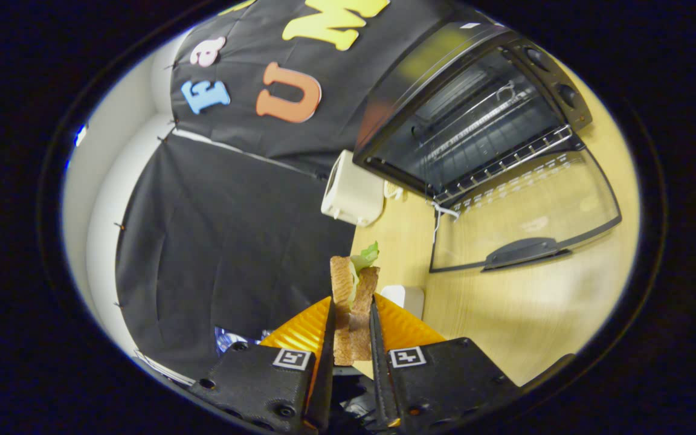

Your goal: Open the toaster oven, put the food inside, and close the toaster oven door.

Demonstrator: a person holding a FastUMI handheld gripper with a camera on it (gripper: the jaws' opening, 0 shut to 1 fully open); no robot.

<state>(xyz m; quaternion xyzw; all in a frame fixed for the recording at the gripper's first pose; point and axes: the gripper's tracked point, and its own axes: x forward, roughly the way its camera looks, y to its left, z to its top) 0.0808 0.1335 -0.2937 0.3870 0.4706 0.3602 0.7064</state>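
Observation:
My gripper (pixel 351 326) is shut on a sandwich (pixel 353 290): two brown bread slices with green lettuce sticking out, standing on edge between the fingers. Beyond the fingers and off to one side stands the black toaster oven (pixel 469 115) on the wooden table (pixel 523 314). Its glass door (pixel 523 211) hangs fully open and lies flat over the table, handle (pixel 526 251) nearest me. The wire rack (pixel 493 160) shows inside the open cavity. The whole view is tilted.
A small white box-shaped appliance (pixel 353 194) sits on the table beside the oven, against the black cloth wall. A small white object (pixel 405 299) lies just beyond the fingers. Two knobs (pixel 550 75) line the oven's side panel.

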